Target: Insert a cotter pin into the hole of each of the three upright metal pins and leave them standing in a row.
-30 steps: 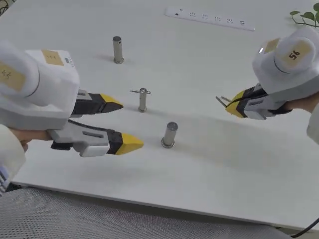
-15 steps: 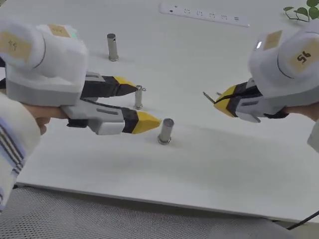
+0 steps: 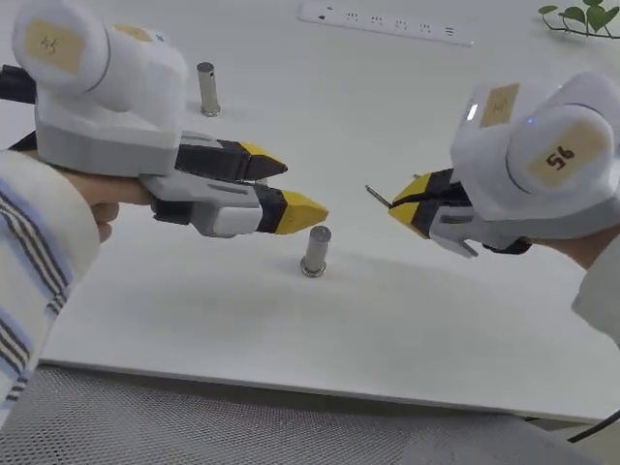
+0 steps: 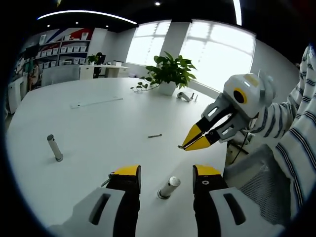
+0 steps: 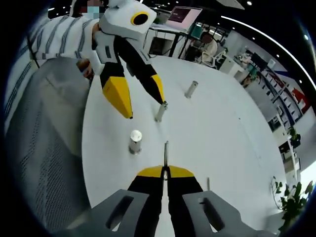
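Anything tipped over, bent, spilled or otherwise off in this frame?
Nothing stands out. The near pin, middle pin and far pin all stand upright on the table. The right gripper is shut on a cotter pin; the left gripper is open. One loose cotter pin lies flat on the table, likely just waiting its turn.

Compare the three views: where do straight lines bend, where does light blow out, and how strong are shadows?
Head view: soft light, the nearest metal pin casts a faint shadow. Left gripper view: fisheye bows the table edge, windows blown white. Right gripper view: same bowing; the cotter pin looks sharp.
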Demonstrator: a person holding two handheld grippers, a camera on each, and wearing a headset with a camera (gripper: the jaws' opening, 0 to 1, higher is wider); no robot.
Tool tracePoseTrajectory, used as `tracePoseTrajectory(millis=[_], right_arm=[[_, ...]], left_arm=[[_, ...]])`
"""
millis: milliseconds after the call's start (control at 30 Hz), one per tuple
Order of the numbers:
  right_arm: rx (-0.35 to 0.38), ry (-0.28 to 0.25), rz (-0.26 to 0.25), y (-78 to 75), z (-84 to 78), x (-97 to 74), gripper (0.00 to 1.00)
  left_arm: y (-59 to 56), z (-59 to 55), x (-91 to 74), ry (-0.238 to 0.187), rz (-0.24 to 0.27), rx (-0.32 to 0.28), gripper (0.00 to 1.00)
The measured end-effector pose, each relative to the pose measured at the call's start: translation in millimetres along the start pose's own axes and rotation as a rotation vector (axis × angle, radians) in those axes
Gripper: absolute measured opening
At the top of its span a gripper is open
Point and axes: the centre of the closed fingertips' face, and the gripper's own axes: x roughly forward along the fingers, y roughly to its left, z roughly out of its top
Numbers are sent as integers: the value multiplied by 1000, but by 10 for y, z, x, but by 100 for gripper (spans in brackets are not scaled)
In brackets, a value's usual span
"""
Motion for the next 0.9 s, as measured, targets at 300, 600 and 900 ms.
tracePoseTrajectory(millis=[300,600,900], right_arm=[[-29,-17,-35,33,66,-28,2],[-40,-35,-39,108,136,-29,2],[-34,-60,-49,145,202,-39,2]], left_arm=[[-153,24,131,20,-45,-60,29],[-321,50,227,28,-96,-139,15],[-401,52,266,36,-132,-221,4]])
